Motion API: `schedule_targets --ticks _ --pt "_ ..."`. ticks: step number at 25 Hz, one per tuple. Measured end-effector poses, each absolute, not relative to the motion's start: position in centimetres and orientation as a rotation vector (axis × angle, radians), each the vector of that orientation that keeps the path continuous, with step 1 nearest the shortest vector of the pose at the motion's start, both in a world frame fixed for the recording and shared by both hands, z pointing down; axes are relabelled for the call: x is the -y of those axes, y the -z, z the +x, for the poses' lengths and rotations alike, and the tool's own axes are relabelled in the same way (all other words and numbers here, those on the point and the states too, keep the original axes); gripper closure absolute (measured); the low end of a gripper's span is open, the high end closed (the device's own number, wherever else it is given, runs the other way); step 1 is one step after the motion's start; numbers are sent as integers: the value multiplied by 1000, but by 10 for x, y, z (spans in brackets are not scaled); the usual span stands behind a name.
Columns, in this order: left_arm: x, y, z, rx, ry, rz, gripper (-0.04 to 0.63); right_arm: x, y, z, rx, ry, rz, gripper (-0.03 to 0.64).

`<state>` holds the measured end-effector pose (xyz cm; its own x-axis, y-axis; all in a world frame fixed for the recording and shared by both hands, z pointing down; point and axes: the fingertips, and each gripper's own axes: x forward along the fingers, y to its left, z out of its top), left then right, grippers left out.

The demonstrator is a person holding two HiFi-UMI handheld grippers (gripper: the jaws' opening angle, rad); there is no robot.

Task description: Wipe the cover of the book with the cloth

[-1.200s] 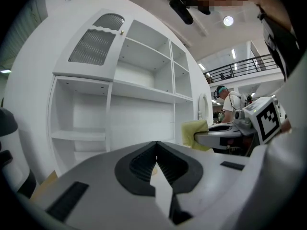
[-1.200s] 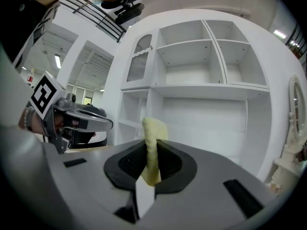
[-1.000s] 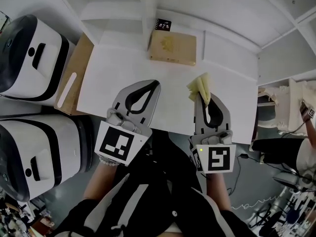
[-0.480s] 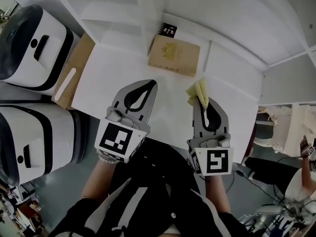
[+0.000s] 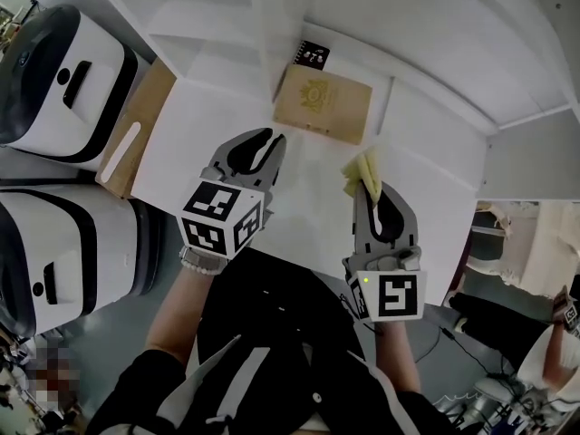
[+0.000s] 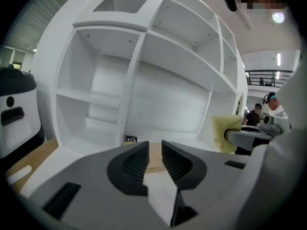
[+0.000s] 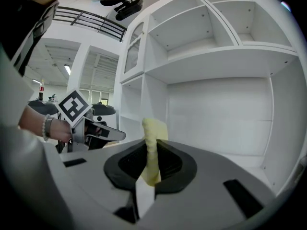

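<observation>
Bright, even light from ceiling lamps (image 6: 278, 17) washes the white shelves (image 6: 158, 80); shadows are soft, and the edges bend fisheye-style into dark corners.

Cam setup: head plus two gripper cams.
Head view looks steeply down on white table (image 5: 217, 152); gripper views sit low behind own jaws, facing far shelf unit (image 6: 168, 61); left one also catches right gripper (image 6: 231, 137).

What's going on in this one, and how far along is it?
A person works at a white table with a claw in each hand. The right claw is clamped on a yellow cloth, held just short of the tan book lying flat at the table's far side. The left claw holds nothing; its jaws have just been opening and stand slightly apart. The cloth is not on the cover, so wiping has not started.
</observation>
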<state>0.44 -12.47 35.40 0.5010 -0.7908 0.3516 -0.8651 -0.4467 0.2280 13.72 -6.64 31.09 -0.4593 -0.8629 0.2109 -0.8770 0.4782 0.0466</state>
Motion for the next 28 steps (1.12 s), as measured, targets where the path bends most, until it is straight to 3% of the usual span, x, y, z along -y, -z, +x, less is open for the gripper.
schedule_targets --ticks 10,28 --pt "180 -422 -5 1224 -310 2195 456 83 -317 129 2436 -125 1587 578" --pt "240 -524 -23 1155 -390 1942 399 98 -336 109 2301 -187 1673 578"
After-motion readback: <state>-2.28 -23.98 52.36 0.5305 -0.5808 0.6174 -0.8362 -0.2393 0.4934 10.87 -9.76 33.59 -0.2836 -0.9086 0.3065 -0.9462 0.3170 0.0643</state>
